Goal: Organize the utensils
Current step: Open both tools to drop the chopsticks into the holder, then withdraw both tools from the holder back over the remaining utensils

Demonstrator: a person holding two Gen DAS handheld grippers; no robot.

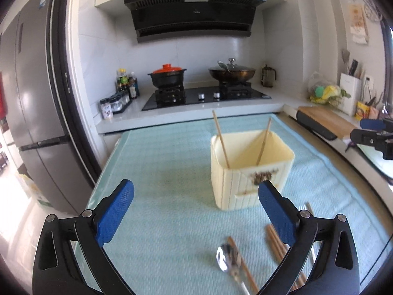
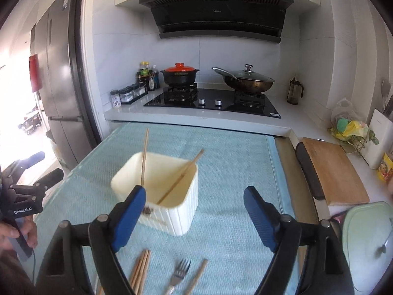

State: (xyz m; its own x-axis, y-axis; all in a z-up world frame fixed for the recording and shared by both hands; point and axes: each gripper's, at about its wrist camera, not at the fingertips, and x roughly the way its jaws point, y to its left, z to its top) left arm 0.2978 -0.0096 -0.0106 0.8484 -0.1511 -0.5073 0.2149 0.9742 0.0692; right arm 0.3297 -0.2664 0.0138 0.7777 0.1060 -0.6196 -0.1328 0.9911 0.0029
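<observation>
Jaws of both grippers gape empty (left body (image 2: 23,211) reads "GenRobot.AI")

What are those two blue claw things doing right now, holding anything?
Left gripper: jaws open, holding nothing.
Right gripper: jaws open, holding nothing.

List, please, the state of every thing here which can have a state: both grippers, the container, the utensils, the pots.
left gripper: open, holding nothing
right gripper: open, holding nothing
cream container: upright, two chopsticks leaning inside
spoon: lying on the mat
fork: lying on the mat
loose chopsticks: lying on the mat
clay pot: lid on
wok: glass lid on
</observation>
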